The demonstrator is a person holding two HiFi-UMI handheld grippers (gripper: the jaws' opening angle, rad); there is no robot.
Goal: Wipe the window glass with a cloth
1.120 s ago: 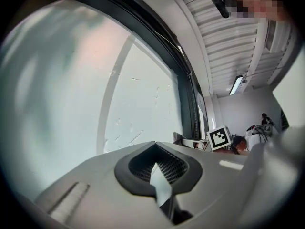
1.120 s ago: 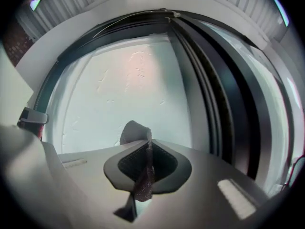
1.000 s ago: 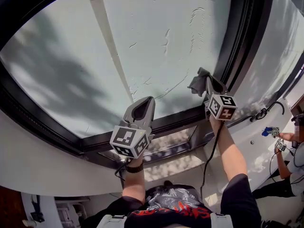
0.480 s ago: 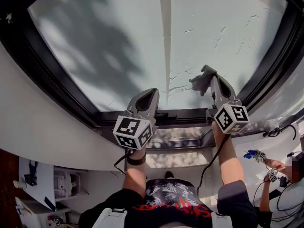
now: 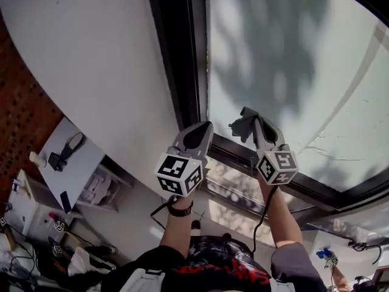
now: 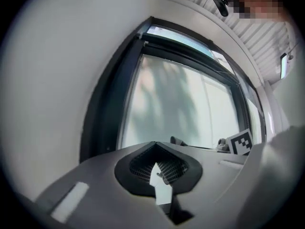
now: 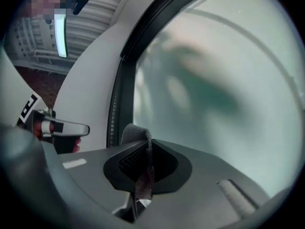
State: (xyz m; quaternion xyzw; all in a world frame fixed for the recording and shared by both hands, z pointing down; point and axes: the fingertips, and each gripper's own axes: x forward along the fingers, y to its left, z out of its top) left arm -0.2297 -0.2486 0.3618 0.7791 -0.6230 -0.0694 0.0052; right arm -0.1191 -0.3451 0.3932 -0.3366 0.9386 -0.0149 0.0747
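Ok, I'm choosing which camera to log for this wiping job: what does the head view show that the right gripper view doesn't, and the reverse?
Only the head view: the right gripper seen from outside, the person's forearms, a wristwatch and a brick wall at left. Only the right gripper view: a ceiling lamp and, close up, the cloth pinched between that gripper's shut jaws. Both: the cloth, the window glass, its dark frame and the left gripper.
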